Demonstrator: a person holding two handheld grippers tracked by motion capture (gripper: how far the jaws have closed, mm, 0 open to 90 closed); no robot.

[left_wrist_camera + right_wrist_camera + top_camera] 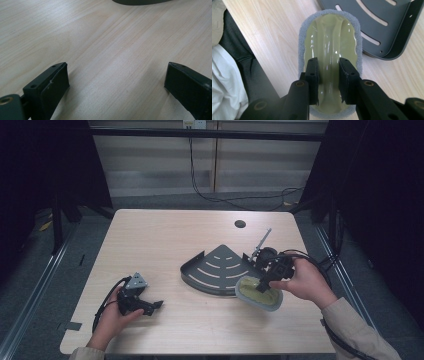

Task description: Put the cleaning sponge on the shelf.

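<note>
Right fingers [348,80]: closed on the raised central ridge of an oval scrubbing pad with glossy yellow-green plastic top and grey fibrous rim [329,42]; one finger each side of the ridge, both touching it.
Left fingers [50,85]: spread wide, nothing between them, bare wood in the gap.
Right gripper [272,270]: held in the person's right hand [305,282] at the right of the light wood-grain tabletop [165,235], pointing down and left onto the pad.
Left gripper [137,300]: in the person's left hand [112,315], low at the front left of the tabletop, fingers pointing right; grey three-cornered plate on top.
Scrubbing pad [259,292]: front right of the tabletop, just beside the front right edge of the shelf; lifted or resting, cannot tell.
Shelf: dark grey metal quarter-round corner shelf with curved slots and a raised rim [220,267], flat on the tabletop near centre, curved edge toward the person. In the right gripper view its rim [404,42] sits just right of the pad.
Gripper spacing: well apart, shelf between them.
Tabletop hole: round dark grommet hole [240,224] near the far edge, well behind the shelf.
Cables: black cable [102,302] loops from the left gripper; black cable [320,267] arcs from the right gripper.
Sleeve: beige sleeve [355,327] on the right forearm.
</note>
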